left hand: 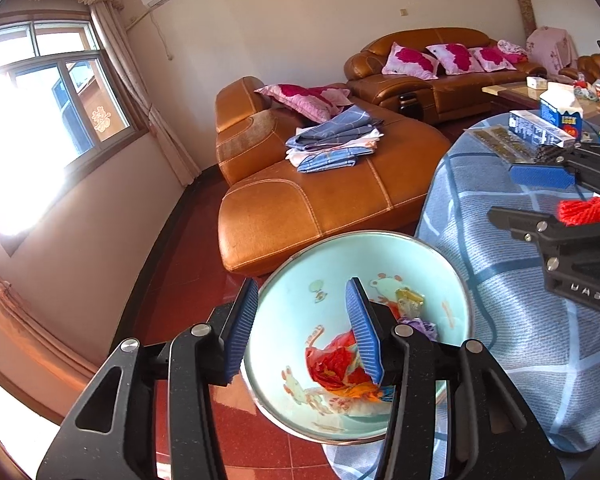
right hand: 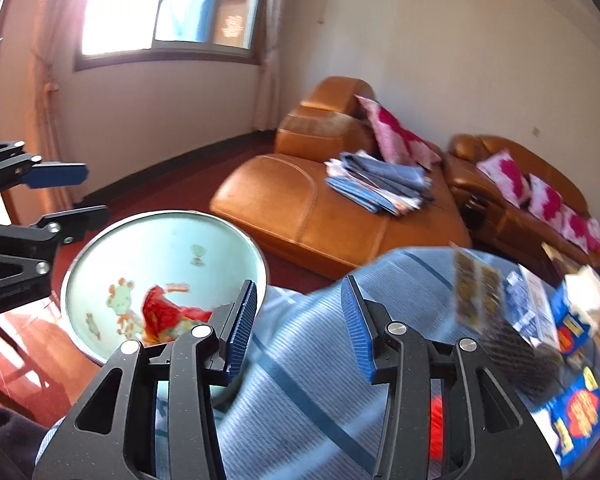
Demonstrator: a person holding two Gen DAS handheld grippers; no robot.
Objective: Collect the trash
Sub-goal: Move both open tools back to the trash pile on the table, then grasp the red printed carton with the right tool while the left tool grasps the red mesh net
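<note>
My left hand-held gripper (left hand: 306, 330) clamps the rim of the pale-green enamel basin (left hand: 384, 252), wrappers inside. My right hand-held gripper (right hand: 298, 328) hangs open, empty. Next: grasp the red mesh scrap (left hand: 588, 210) on the blue-checked counter (left hand: 512, 320) right of the basin.

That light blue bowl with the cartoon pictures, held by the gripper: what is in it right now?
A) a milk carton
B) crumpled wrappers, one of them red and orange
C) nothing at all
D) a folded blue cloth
B: inside the bowl lies a crumpled red and orange wrapper, with smaller gold and purple scraps beside it; the left gripper grips the rim.
</note>
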